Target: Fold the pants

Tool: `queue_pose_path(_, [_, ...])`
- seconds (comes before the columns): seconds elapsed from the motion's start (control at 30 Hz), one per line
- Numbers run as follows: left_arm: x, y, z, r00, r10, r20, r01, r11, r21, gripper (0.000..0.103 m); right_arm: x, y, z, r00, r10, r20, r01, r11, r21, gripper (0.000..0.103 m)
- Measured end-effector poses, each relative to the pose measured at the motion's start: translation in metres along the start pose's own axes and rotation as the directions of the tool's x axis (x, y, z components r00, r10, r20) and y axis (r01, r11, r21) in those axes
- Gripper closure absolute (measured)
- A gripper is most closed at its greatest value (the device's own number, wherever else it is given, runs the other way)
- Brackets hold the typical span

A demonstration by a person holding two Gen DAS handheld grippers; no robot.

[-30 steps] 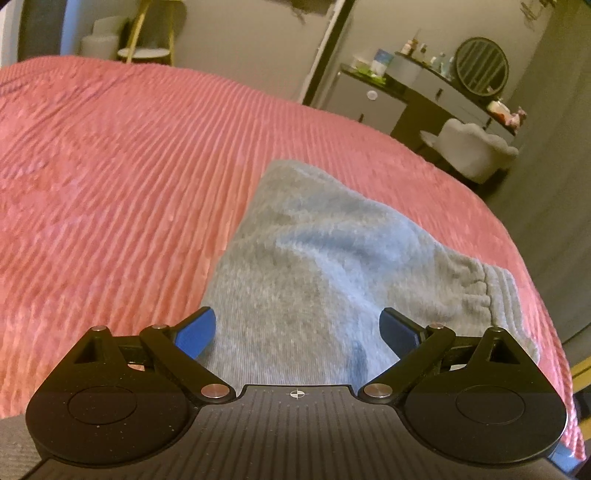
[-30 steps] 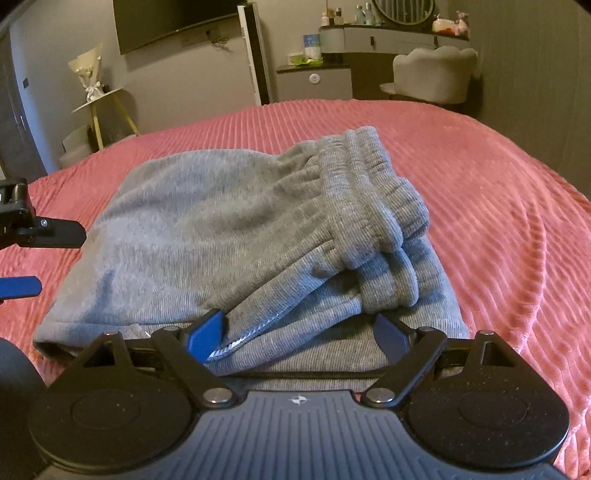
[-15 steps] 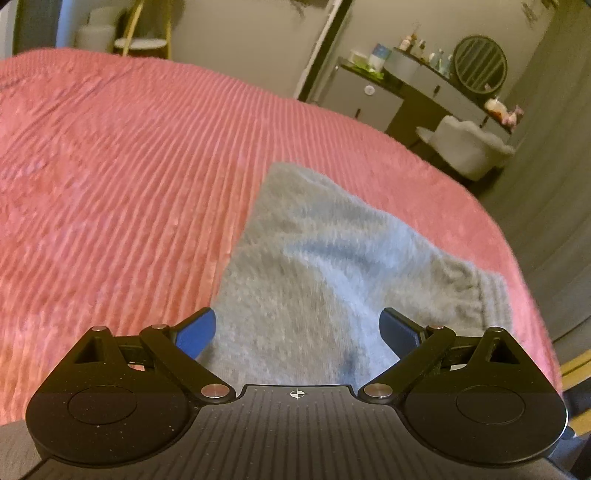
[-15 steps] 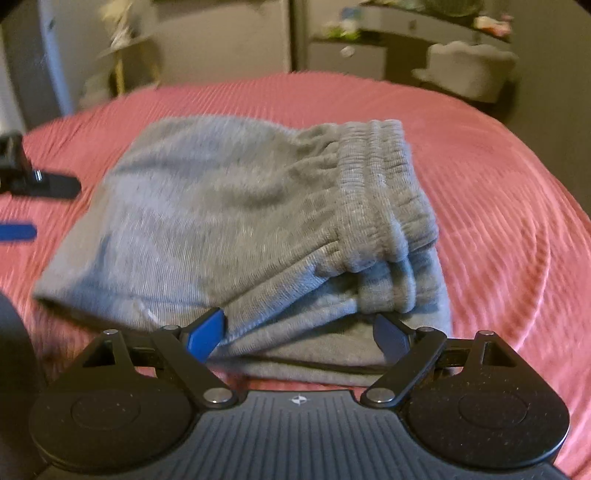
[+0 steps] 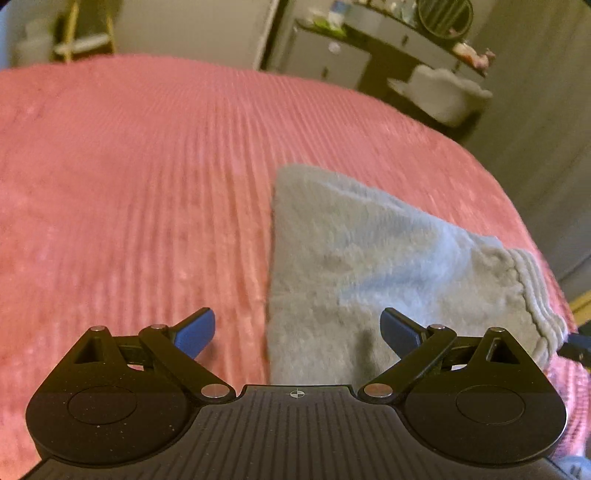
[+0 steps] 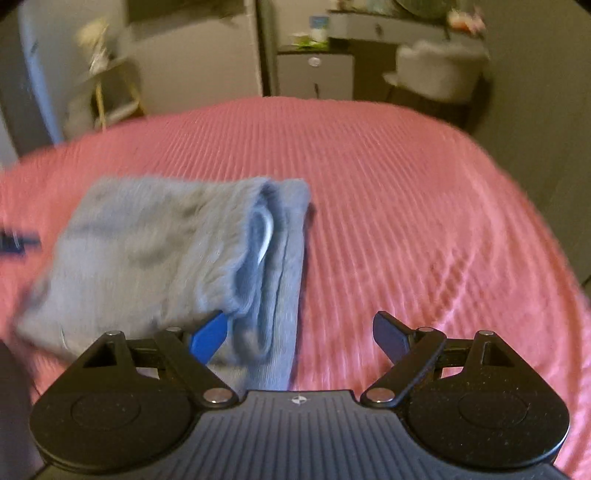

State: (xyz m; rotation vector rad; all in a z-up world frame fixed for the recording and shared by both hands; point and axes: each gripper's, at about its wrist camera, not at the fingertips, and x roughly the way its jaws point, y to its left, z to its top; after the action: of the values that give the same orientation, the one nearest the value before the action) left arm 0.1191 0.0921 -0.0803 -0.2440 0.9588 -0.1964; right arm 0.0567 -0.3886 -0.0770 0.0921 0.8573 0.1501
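The grey sweatpants (image 5: 376,266) lie folded into a compact stack on the pink ribbed bedspread (image 5: 129,177). In the left wrist view they sit ahead and to the right, waistband (image 5: 532,280) at the far right. My left gripper (image 5: 297,328) is open and empty above their near edge. In the right wrist view the pants (image 6: 155,251) lie at the left, stacked waistband layers (image 6: 273,258) facing me. My right gripper (image 6: 299,332) is open and empty, its left finger (image 6: 208,334) over the pants' near right corner. The left gripper's tips (image 6: 16,242) show at the left edge.
The bedspread (image 6: 406,206) extends wide on all sides of the pants. Beyond the bed stand a dresser (image 6: 314,74), a vanity with a round mirror (image 5: 445,16), a white chair (image 6: 436,70) and a small side table (image 6: 110,88).
Both grippers have pulled up and back from the folded pants, which now look smaller and farther. The right view has swung right, so the pants sit at its left. Both stay open.
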Motion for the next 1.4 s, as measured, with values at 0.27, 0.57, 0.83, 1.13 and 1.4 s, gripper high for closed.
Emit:
queue_pose_path(0.27, [0.047,-0.001,-0.001,0.979,-0.162,-0.125,0.162,0.987,-0.004,0.005,0.035,-0.046,0.031,0.947,0.321,-0.004,-0.309,0.913,0.265,0.016])
queue_pose_path(0.57, [0.065,0.007,0.005,0.952,-0.252,-0.174,0.251,0.968,-0.025,0.004,0.055,-0.06,0.059,0.935,0.347,0.068,-0.348,0.867,0.358,0.017])
queue_pose_path(0.83, [0.082,0.022,0.014,0.911,-0.355,-0.21,0.355,0.934,-0.038,0.002,0.137,-0.059,0.045,0.834,0.526,-0.166,-0.412,0.794,0.447,0.016])
queue_pose_path(1.13, [0.104,0.007,0.031,0.904,-0.37,-0.215,0.377,0.926,-0.01,0.0,0.166,-0.04,0.041,0.733,0.645,-0.216,-0.523,0.738,0.427,0.016])
queue_pose_path(1.4, [0.078,-0.025,0.021,0.947,-0.287,-0.148,0.309,0.937,0.163,0.033,0.156,0.011,0.047,0.821,0.503,-0.271,-0.44,0.859,0.261,0.023])
